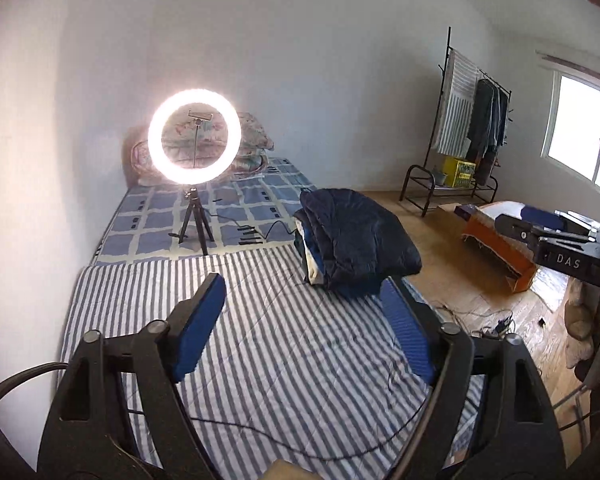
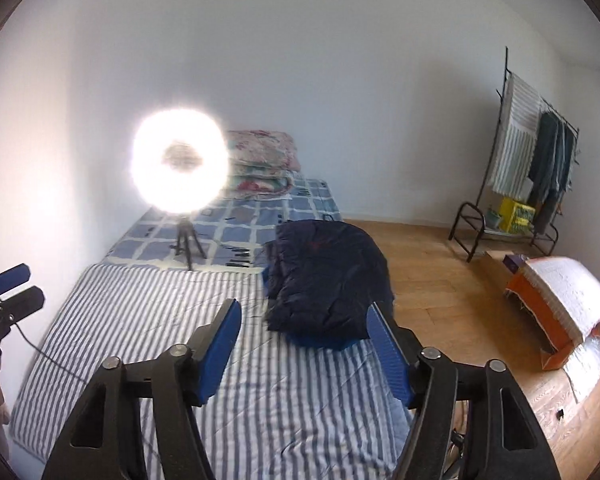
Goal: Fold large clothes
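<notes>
A dark navy padded jacket (image 1: 360, 236) is seen folded into a bulky bundle on top of a small stack of folded clothes (image 1: 310, 256), at the right edge of the bed (image 1: 260, 340), on its striped cover. The left gripper (image 1: 304, 320) and the right gripper (image 2: 304, 344) are both held above the cover, short of the bundle; the fingers of each are spread wide and nothing is grasped. The jacket is judged to be light, soft and puffy, with a smooth shell that may slide between the ribbed blue pads, so a doubled edge or seam is best pinched rather than the slick quilted middle. The cover is a thin quilted cotton. A lit ring light (image 1: 195, 136) on a tripod is stood further up the bed.
</notes>
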